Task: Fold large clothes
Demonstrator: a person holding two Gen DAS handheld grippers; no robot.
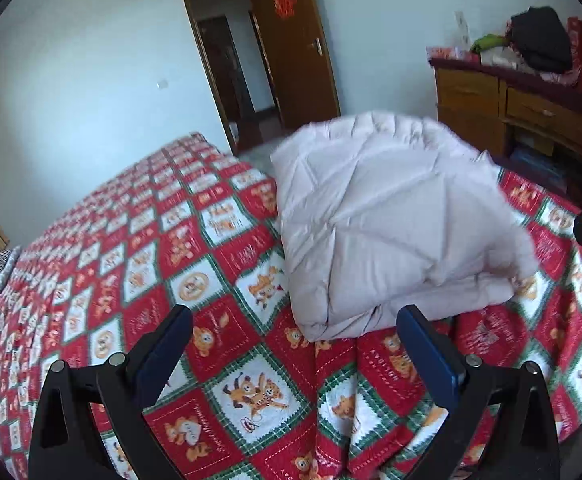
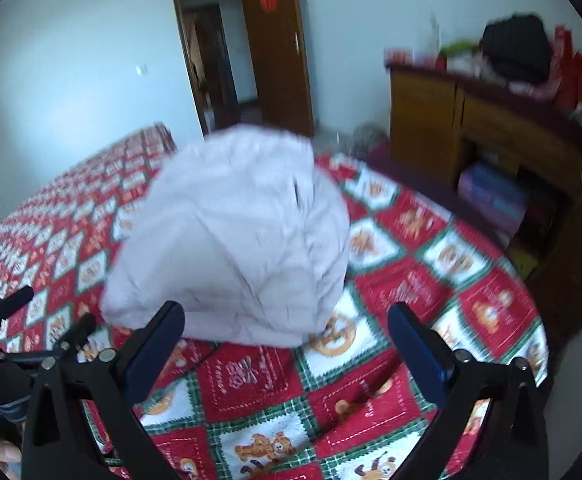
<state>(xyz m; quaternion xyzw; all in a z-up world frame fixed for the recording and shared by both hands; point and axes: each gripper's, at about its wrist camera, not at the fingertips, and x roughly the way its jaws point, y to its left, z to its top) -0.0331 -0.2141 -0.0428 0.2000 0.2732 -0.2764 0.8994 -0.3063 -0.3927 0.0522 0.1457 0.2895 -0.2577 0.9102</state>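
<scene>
I am holding my left tongs (image 1: 295,354) and right tongs (image 2: 285,350) spread and empty just short of the folded white coat (image 1: 391,220), which is lying on the bed (image 1: 131,248), seemingly finished.

left gripper (image 1: 294,354): two black angular arms at the lower corners of the left wrist view, each ending in a flat dark blue finger pad (image 1: 162,360).
left gripper pivots: round silver screw heads (image 1: 117,359) on top of each black arm.
right gripper (image 2: 285,350): same black frame and dark blue pads (image 2: 419,356), silver screw heads, lower part of the right wrist view.
lower left edge, right wrist view: the other tool's black handle and rods.
</scene>
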